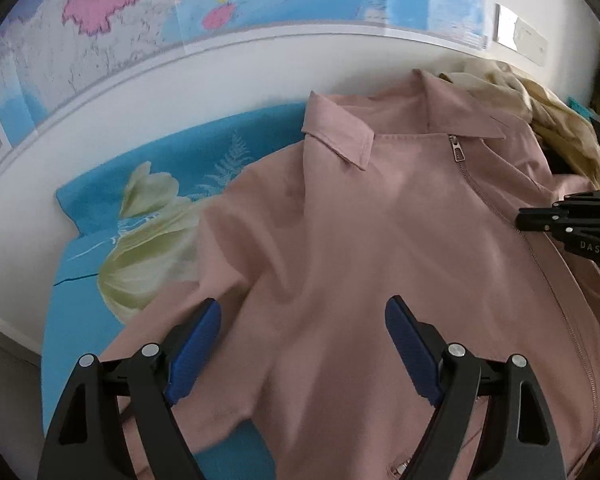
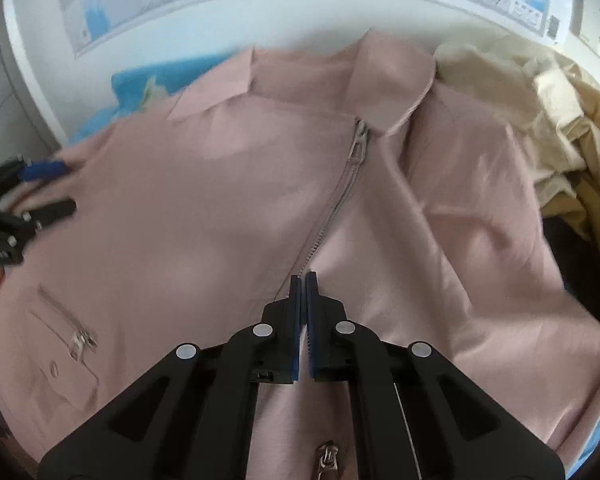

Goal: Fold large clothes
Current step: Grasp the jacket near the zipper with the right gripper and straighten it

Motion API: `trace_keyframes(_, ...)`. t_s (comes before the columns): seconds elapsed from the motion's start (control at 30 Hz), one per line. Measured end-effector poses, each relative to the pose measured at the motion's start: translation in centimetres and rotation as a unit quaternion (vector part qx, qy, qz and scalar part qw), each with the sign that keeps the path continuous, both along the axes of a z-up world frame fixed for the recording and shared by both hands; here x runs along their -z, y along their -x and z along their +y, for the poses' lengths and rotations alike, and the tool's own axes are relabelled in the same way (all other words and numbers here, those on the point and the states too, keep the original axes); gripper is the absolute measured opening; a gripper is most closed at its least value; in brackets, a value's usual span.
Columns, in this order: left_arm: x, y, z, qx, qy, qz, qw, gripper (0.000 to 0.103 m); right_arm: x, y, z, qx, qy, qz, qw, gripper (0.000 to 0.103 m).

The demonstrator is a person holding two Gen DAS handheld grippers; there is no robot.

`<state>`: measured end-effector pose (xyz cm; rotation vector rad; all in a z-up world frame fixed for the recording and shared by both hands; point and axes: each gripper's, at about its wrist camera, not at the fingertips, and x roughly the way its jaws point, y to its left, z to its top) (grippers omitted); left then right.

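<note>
Jaws first: your right gripper [image 2: 303,276] is sitting fully closed, its blue pads pressed together right over the front zipper [image 2: 336,208] of the pink jacket [image 2: 204,216]; whether a pinch of cloth is caught between them cannot be told from these views. Your left gripper [image 1: 302,320] is standing wide apart, nothing between its pads, hovering above the jacket's shoulder and sleeve side. You are working on the early part of the fold, by my reading: the jacket is lying front-up, zipped, collar [image 1: 340,136] toward the wall, spread over the blue floral sheet [image 1: 100,208] and not yet folded in any place. Next, I judge, you are needing a firm hold on the sleeve side with the open left jaws, so that side can be carried over toward the zipper line while the right one is steadying the middle. Beyond the collar a heap of cream clothes [image 2: 540,112] is lying against the jacket's far shoulder. No basket, bin or other container is showing in either view, so nothing is being held in one.
</note>
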<state>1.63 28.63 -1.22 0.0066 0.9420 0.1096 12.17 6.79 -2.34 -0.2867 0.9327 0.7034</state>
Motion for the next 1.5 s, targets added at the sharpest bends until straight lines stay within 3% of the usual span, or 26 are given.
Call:
trace_keyframes(0.07, 0.3, -0.8, 0.2, 0.002, 0.006, 0.004, 1.0000, 0.082, -0.6, -0.8, 0.2, 0.007, -0.013, -0.005, 1.000, 0.003)
trace_keyframes(0.2, 0.9, -1.7, 0.0, -0.022, -0.025, 0.011, 0.9994, 0.072, -1.0, -1.8, 0.9, 0.009, -0.011, -0.020, 1.000, 0.003)
trace_keyframes(0.33, 0.4, -0.4, -2.0, 0.022, -0.016, 0.006, 0.9996, 0.072, 1.0, -2.7, 1.0, 0.015, 0.023, -0.014, 1.000, 0.003)
trace_keyframes(0.43, -1.3, 2.7, -5.4, 0.093, -0.025, -0.026, 0.9950, 0.073, 1.3, -2.4, 0.1, 0.013, 0.024, -0.003, 1.000, 0.008)
trace_keyframes(0.53, -2.0, 6.5, -9.1, 0.158, -0.078, -0.055, 0.9829, 0.076, 0.1, -1.0, -1.7, 0.013, 0.009, 0.008, 1.000, 0.031)
trace_keyframes(0.57, -2.0, 7.8, -9.7, 0.167, -0.092, -0.059, 0.9800, 0.076, -0.5, -0.1, -2.6, 0.008, 0.001, 0.010, 1.000, 0.045)
trace_keyframes(0.6, -1.9, 8.5, -9.7, 0.165, -0.098, -0.059, 0.9797, 0.077, -1.7, 1.4, -4.3, 0.003, -0.005, -0.001, 1.000, 0.057)
trace_keyframes(0.63, -1.6, 9.3, -9.2, 0.155, -0.099, -0.053, 0.9815, 0.076, -2.7, 2.8, -5.8, 0.004, -0.008, -0.017, 1.000, 0.062)
trace_keyframes(0.7, -1.2, 11.0, -7.1, 0.128, -0.074, -0.042, 0.9881, 0.076, -4.1, 5.6, -9.6, 0.005, -0.028, -0.031, 0.999, 0.069)
trace_keyframes(0.77, -0.9, 13.0, -4.4, 0.101, -0.019, -0.038, 0.9940, 0.076, -4.5, 7.5, -12.4, 0.017, -0.039, -0.028, 0.999, 0.077)
trace_keyframes(0.8, -0.6, 14.8, -2.8, 0.086, 0.028, -0.040, 0.9951, 0.077, -4.3, 8.5, -14.7, 0.029, -0.053, -0.015, 0.998, 0.081)
trace_keyframes(0.9, 0.2, 19.0, 0.5, 0.047, 0.113, -0.057, 0.9909, 0.082, -1.7, 10.1, -19.8, 0.047, -0.106, 0.076, 0.990, 0.082)
trace_keyframes(1.0, 1.3, 22.2, 1.9, 0.038, 0.191, -0.063, 0.9788, 0.083, 1.1, 11.5, -23.5, 0.073, -0.160, 0.147, 0.973, 0.084)
trace_keyframes(1.07, 2.2, 23.5, 1.4, 0.054, 0.238, -0.069, 0.9674, 0.087, 2.4, 12.6, -25.0, 0.076, -0.204, 0.190, 0.957, 0.084)
trace_keyframes(1.13, 2.9, 24.4, -0.3, 0.073, 0.257, -0.067, 0.9613, 0.096, 2.9, 13.6, -24.8, 0.072, -0.215, 0.197, 0.954, 0.084)
trace_keyframes(1.23, 4.3, 23.5, -3.0, 0.092, 0.271, -0.047, 0.9571, 0.096, 3.1, 14.3, -23.6, 0.061, -0.226, 0.198, 0.952, 0.082)
trace_keyframes(1.27, 4.4, 23.2, -3.6, 0.093, 0.264, -0.050, 0.9589, 0.095, 3.0, 14.4, -23.2, 0.053, -0.228, 0.201, 0.951, 0.074)
trace_keyframes(1.3, 4.3, 22.8, -4.5, 0.098, 0.253, -0.058, 0.9608, 0.077, 3.1, 14.6, -22.6, 0.042, -0.229, 0.206, 0.950, 0.061)
trace_keyframes(1.33, 4.4, 22.3, -4.8, 0.100, 0.259, -0.052, 0.9592, 0.050, 3.3, 14.7, -22.0, 0.034, -0.229, 0.213, 0.949, 0.053)
trace_keyframes(1.37, 4.3, 21.8, -4.9, 0.096, 0.272, -0.046, 0.9564, 0.038, 3.4, 14.7, -21.6, 0.029, -0.228, 0.218, 0.948, 0.035)
trace_keyframes(1.4, 4.0, 21.7, -4.7, 0.091, 0.286, -0.046, 0.9528, 0.019, 3.5, 15.0, -21.1, 0.024, -0.226, 0.219, 0.949, 0.018)
trace_keyframes(1.43, 3.5, 21.6, -4.4, 0.084, 0.294, -0.048, 0.9510, 0.010, 3.3, 15.0, -21.0, 0.025, -0.230, 0.218, 0.948, 0.016)
trace_keyframes(1.5, 1.5, 22.6, -3.1, 0.065, 0.320, -0.060, 0.9432, 0.010, 2.5, 15.2, -21.2, 0.030, -0.236, 0.206, 0.949, 0.010)
